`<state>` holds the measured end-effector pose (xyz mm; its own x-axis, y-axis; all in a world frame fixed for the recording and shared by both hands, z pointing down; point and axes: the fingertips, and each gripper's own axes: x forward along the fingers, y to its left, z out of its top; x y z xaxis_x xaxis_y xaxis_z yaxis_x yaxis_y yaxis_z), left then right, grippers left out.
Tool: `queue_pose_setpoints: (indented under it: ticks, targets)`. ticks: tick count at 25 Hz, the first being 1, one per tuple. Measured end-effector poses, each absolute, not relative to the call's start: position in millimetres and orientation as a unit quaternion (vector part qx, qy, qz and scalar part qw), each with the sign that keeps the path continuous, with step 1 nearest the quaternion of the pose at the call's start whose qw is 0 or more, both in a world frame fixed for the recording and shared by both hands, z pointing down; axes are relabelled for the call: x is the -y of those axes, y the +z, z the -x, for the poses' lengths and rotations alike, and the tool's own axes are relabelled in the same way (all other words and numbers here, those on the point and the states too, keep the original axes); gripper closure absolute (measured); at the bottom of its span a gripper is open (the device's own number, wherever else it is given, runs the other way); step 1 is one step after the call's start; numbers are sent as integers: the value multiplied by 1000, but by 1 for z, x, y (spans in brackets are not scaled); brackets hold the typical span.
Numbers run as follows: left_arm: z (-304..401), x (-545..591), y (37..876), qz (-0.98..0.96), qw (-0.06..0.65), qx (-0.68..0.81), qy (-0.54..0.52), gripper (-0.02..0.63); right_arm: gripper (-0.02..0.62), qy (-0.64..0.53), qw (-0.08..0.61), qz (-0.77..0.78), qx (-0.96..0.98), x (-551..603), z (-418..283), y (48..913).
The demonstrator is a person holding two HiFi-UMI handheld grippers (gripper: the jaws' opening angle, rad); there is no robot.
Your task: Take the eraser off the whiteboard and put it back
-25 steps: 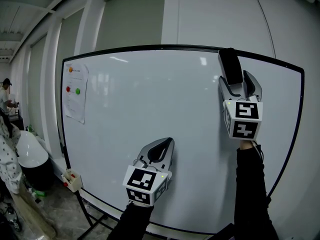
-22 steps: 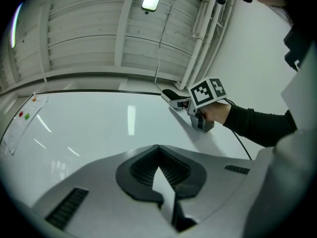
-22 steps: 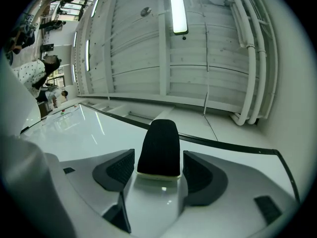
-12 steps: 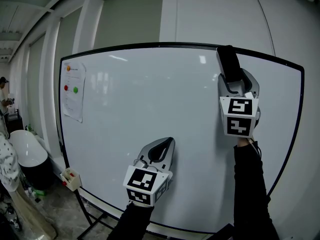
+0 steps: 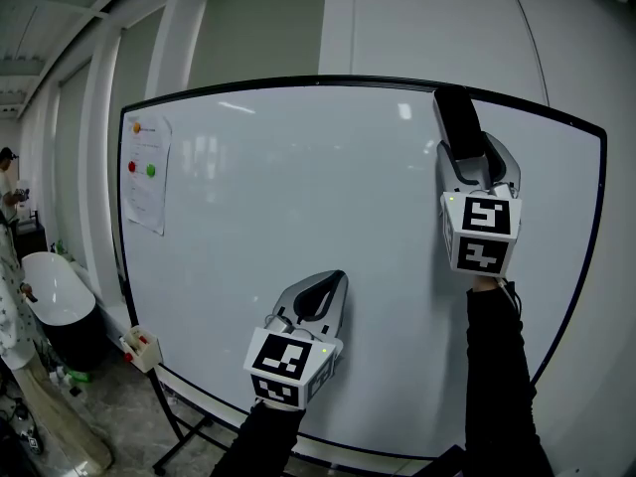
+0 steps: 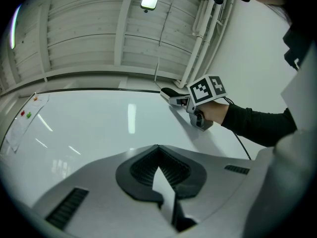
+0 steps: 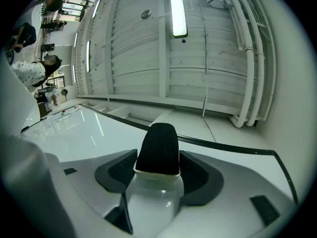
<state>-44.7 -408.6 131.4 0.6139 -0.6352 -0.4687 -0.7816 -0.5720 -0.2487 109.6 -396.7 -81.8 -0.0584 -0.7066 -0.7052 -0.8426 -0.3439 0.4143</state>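
The eraser (image 7: 157,148) sits at the top right of the whiteboard (image 5: 298,197), just under its black frame. We pinch it by its sides between the fingers of our right gripper (image 7: 158,168). Lower on the board, well apart, our left gripper (image 5: 328,284) has its fingers pressed together on nothing.

No legible text, brand or number. A sheet (image 5: 144,179) at the upper left of the whiteboard (image 5: 298,217) carries printed lines too small to read, with one orange, one red and one green dot. The cubes on the left tongs (image 5: 333,284) and the right tongs (image 5: 478,153) bear black-and-white square code patterns, without letters or numerals.
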Motion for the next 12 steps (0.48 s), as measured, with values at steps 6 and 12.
queue_pose_setpoints:
  ticks: [6,12]
  targets:
    - [44,406,139,872,217,-408,162,600,319,475,83,673,-561,375,-103,-73]
    - [45,404,145,873,212,-410,157,600,319,488,102,657,-566,339,-90,-65]
